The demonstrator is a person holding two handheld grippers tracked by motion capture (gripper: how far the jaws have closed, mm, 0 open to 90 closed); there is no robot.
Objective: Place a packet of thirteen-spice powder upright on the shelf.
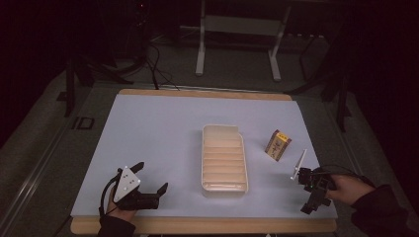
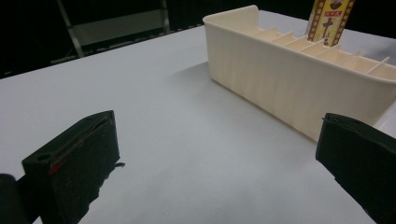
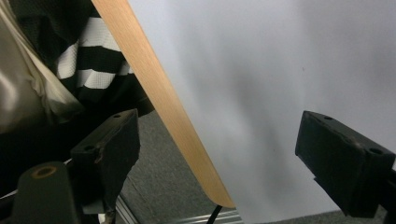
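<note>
High view is showing the cream slotted tray (image 1: pixel 224 159) sitting mid-bench, a small yellow-brown box (image 1: pixel 278 144) standing just to its right. Left tongs (image 1: pixel 150 179) are hovering near the bench's (image 1: pixel 158 128) front edge, jaws apart and empty; right tongs (image 1: pixel 316 193) are hanging at the front-right corner, also gaping wide

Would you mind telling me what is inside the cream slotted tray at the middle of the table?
The tray looks empty: the high view shows thin cross dividers and bare slots between them. In the left gripper view its near wall hides the slot bottoms. The small yellow box stands outside it.
</note>
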